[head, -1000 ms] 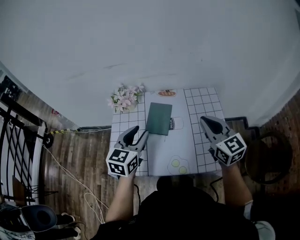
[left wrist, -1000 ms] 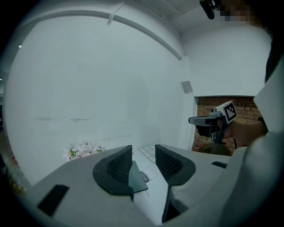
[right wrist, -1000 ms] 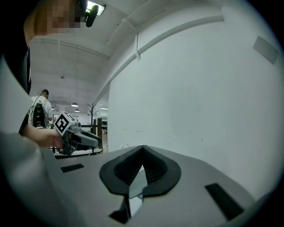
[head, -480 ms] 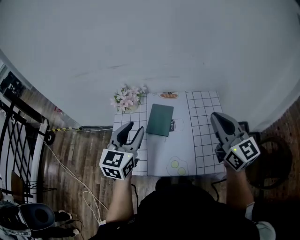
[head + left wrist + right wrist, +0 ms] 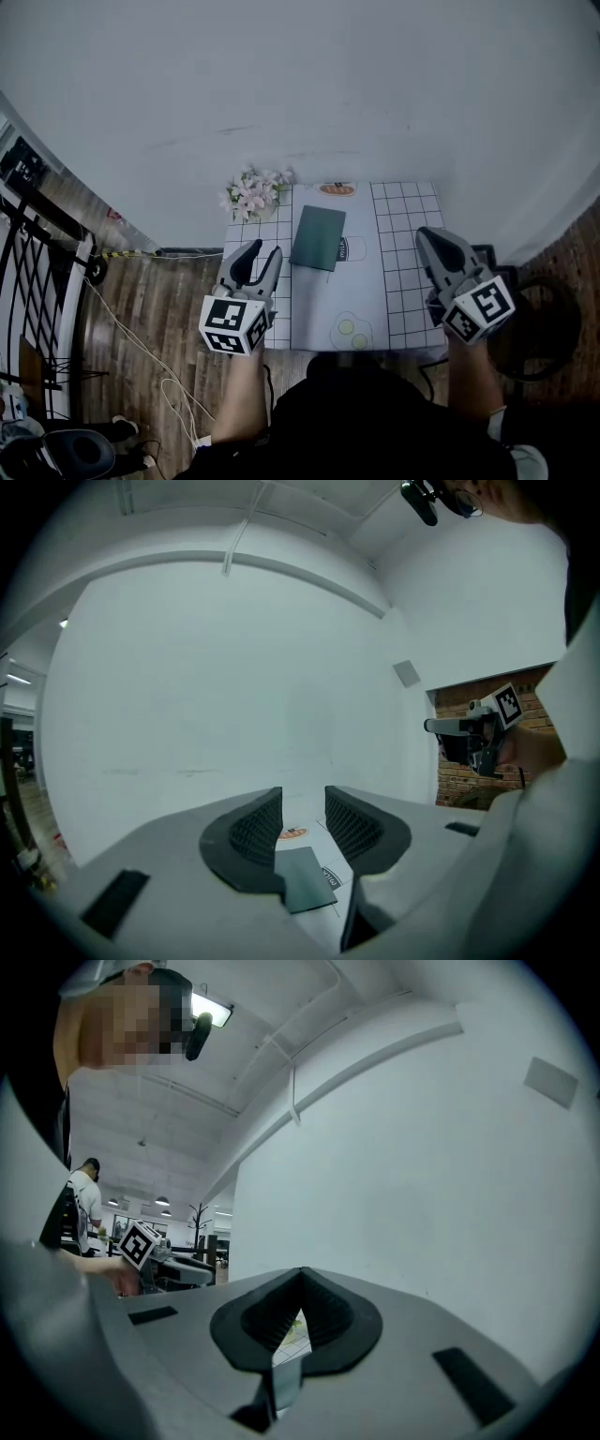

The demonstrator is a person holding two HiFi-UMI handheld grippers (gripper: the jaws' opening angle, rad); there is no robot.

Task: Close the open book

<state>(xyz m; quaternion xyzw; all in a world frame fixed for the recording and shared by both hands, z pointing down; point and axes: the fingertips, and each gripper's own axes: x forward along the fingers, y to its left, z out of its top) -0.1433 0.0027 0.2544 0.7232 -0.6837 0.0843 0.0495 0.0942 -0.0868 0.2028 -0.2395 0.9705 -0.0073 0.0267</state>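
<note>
The green book (image 5: pixel 319 237) lies flat, seemingly shut, near the back of the tabletop (image 5: pixel 405 281), so the left tongs (image 5: pixel 265 249), just narrowing but parted around nothing, and the right tongs (image 5: pixel 424 236), pressed together empty, are best held well clear of its cover.

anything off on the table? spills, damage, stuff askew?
Nothing serious. The book lies closed and flat on the table, turned slightly off the table's grid lines. The flowers sit at the far left corner. No spill or damage shows.
</note>
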